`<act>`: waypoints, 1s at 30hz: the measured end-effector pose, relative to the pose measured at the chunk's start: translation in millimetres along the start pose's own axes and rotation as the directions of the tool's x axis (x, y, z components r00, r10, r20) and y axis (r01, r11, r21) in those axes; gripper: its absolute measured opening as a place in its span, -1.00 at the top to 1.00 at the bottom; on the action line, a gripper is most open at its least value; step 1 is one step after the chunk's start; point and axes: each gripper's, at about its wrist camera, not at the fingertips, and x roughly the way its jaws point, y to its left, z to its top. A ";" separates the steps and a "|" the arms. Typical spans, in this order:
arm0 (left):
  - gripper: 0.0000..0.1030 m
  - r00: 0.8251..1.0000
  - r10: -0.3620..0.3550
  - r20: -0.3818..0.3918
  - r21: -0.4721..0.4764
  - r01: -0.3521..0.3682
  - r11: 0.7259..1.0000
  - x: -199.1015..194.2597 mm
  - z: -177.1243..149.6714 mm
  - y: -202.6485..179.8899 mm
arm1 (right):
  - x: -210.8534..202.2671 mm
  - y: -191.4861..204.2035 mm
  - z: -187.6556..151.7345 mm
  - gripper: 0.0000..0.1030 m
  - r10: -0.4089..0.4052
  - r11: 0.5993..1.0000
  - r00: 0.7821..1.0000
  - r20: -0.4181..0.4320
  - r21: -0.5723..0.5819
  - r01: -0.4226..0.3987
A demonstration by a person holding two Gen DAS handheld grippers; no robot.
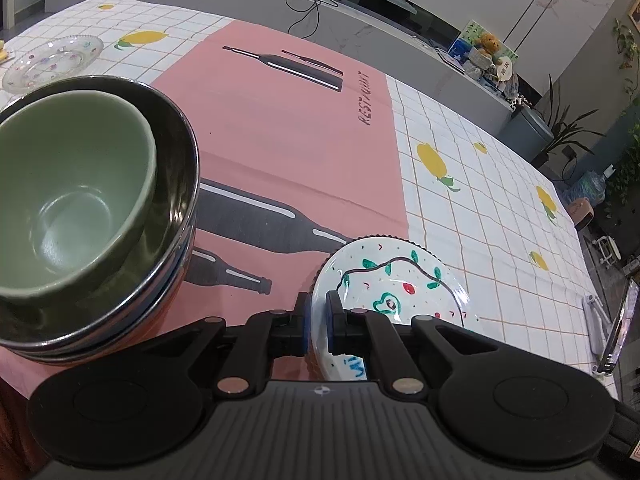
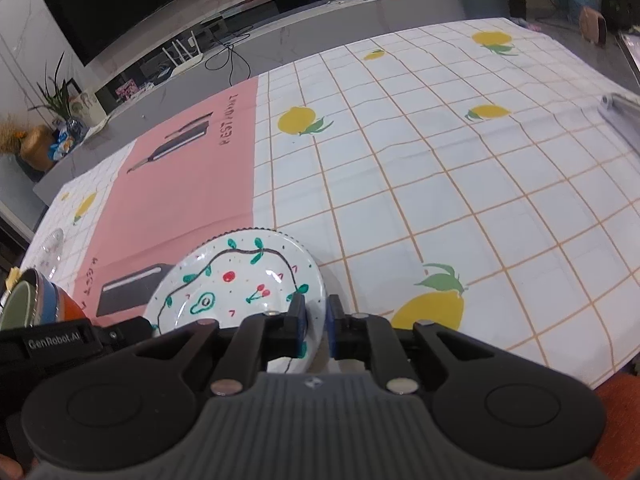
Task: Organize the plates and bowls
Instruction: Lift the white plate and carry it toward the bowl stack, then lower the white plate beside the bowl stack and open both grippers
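Painted plate (image 1: 400, 288) gripped at two rim spots, just right of the bowl stack (image 1: 80, 208), over the pink mat (image 1: 280, 152) on the surface (image 2: 440, 180). Left tongs (image 1: 318, 322) closed nearly all the way, pads clamped on the plate's near-left rim. Right tongs (image 2: 316, 326) narrow too, straddling the plate's right rim; left pad against the glazed face, right pad possibly a hair off the underside, hard to judge under the fisheye. Plate tilted, far edge higher in the right wrist view; whether its near edge touches the surface, not visible.

Likely ceramic: stiff, brittle, moderately heavy for a rim pinch, with a glossy glaze that invites slipping. Ridged outer edge offers some bite, so best held right there, pads deep over the rim, both grips level to avoid twisting. A knock against the stack, green bowl (image 1: 76, 184) nested in steel bowls, could chip either. Glass dish (image 1: 52, 60) far beyond the stack, well apart, equally fragile.
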 end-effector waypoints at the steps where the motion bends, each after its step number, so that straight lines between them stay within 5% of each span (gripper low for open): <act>1: 0.84 1.000 0.005 0.002 0.004 -0.005 1.000 0.6 -0.2 -0.2 | 1.3 0.7 -0.3 0.77 -0.005 1.000 1.000 -0.001 -0.007 0.005; 13: 0.73 0.997 0.029 0.068 0.078 -0.034 0.996 -10.5 0.7 -11.7 | -8.5 2.4 4.1 0.44 -0.006 1.000 0.999 0.035 -0.012 0.007; 15: 0.70 0.998 0.024 0.060 0.081 -0.029 0.996 -11.5 1.0 -12.7 | -9.4 1.8 4.2 0.22 -0.001 1.000 1.000 0.025 -0.004 0.001; 18: 0.44 0.998 0.055 0.029 0.114 -0.058 0.992 -6.3 -1.1 -16.2 | -4.9 4.1 3.5 0.03 -0.023 1.000 1.000 -0.017 -0.013 0.023; 22: 0.25 0.998 0.065 0.002 0.128 -0.065 0.990 -3.0 -7.2 -15.3 | -0.5 7.8 -1.8 -0.03 -0.033 0.998 0.998 -0.046 -0.048 0.031; 30: 0.36 0.997 0.076 -0.022 0.167 -0.072 0.983 2.3 -14.2 -19.5 | 6.5 12.3 -13.0 -0.02 -0.058 0.994 0.996 -0.068 -0.098 0.051</act>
